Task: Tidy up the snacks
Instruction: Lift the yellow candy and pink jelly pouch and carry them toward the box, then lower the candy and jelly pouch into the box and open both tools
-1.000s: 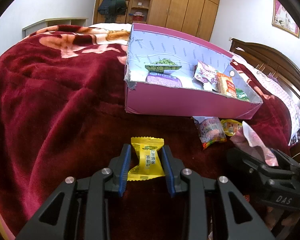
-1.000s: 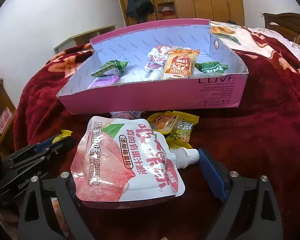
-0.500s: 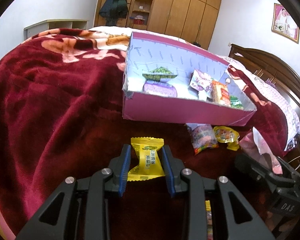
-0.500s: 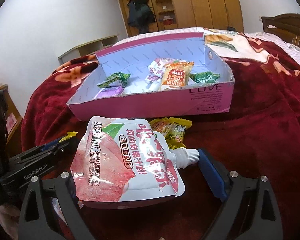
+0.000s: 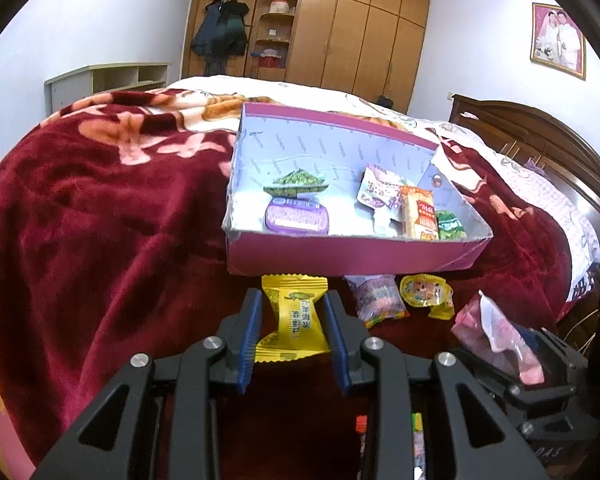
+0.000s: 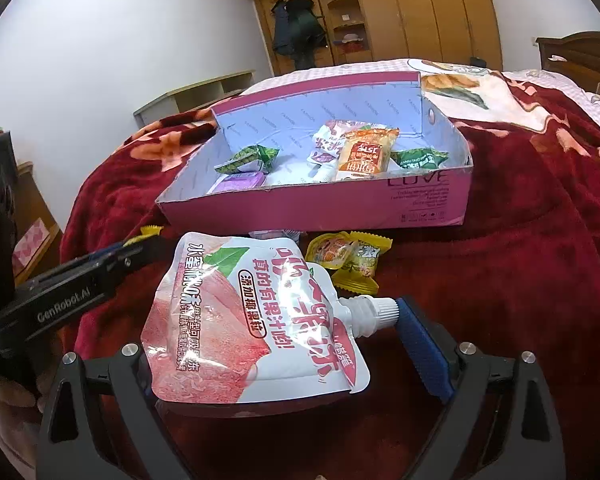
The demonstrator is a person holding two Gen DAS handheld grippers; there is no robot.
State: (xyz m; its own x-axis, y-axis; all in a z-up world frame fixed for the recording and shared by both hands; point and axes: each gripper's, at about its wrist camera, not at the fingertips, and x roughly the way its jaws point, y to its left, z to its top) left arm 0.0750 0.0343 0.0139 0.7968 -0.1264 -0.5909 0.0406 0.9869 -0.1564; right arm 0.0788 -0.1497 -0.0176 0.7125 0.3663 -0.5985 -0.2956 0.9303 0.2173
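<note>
My left gripper [image 5: 292, 297] is shut on a yellow wrapped candy [image 5: 294, 320], held above the red blanket just in front of the pink box [image 5: 340, 258]. In the right wrist view the right gripper [image 6: 272, 328] is shut on a white and pink peach jelly pouch [image 6: 236, 320]. Its blue right pad [image 6: 420, 344] presses the pouch's white cap, and its left finger is hidden under the pouch. The pink box [image 6: 320, 208] lies ahead and holds several snack packets. The left gripper [image 6: 140, 244] shows at the left of that view.
On the blanket in front of the box lie a colourful packet [image 5: 380, 300], a yellow jelly cup [image 6: 332, 250] and a yellow candy [image 6: 364, 266]. A wooden headboard [image 5: 540, 140] stands at the right, wardrobes behind the bed, and a low shelf at the left.
Both grippers have risen a little with their snacks still gripped. The box now sits lower in both views and more of the room shows behind it.
</note>
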